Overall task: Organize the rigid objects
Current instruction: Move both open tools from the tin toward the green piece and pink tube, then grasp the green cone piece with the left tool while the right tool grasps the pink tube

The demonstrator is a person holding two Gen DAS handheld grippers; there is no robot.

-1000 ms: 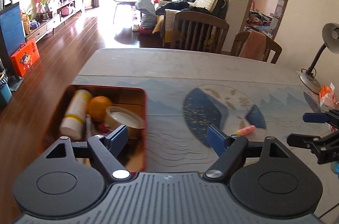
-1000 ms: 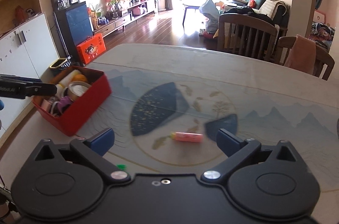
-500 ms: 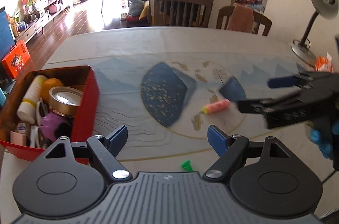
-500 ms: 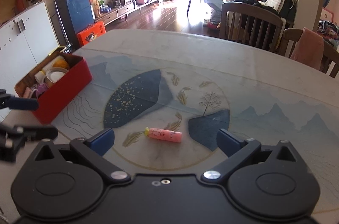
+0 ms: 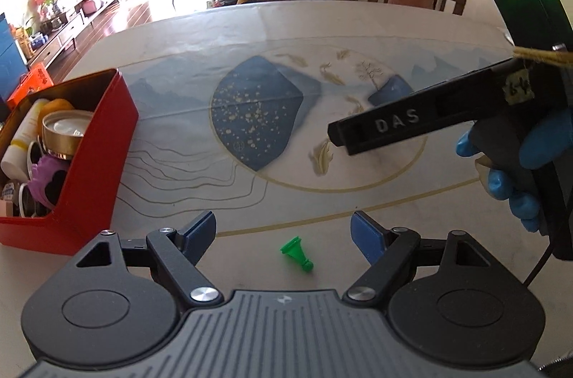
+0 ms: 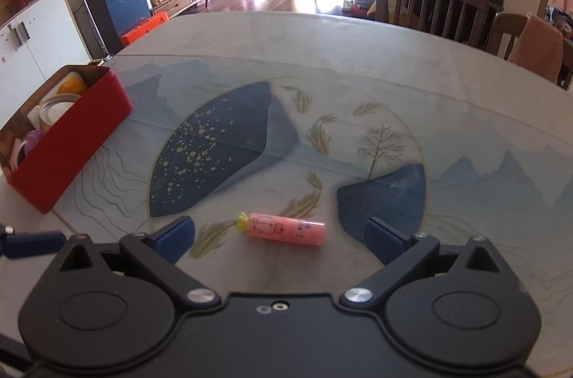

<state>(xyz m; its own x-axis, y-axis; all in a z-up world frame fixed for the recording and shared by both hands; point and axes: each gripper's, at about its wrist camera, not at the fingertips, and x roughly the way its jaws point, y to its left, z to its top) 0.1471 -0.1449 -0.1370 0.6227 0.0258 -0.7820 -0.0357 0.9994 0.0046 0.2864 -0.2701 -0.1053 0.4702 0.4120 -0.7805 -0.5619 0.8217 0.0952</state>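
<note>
**Two leftovers on the table, both grippers lined up**

While the red rectangular tin box (image 5: 89,141) at the left edge of the printed table (image 6: 322,56) already holds a pile of stuff (a white bottle, something orange, a round metal tin, a purple thing), two items are not in it yet.

Right gripper (image 6: 281,234) hangs low over the pink plastic tube with a cartoon print and a yellow-green tip (image 6: 283,229). Its blue-padded fingers (image 6: 175,233) are spread wide, one on each side of the tube and not touching it. The tube lies crosswise between them, so my guess is it's set up for a pinch.

Left gripper (image 5: 284,234) is spread open too, holding nothing. The small green plastic cone-shaped piece (image 5: 296,253) lies on the table right between its pads, tipped on its side. Looks like that hand is waiting for its own grab.

From the left camera the right gripper's black body blocks the tube, blue glove behind it. The box is well apart from the tube, so a carry across is needed after closing.
</note>
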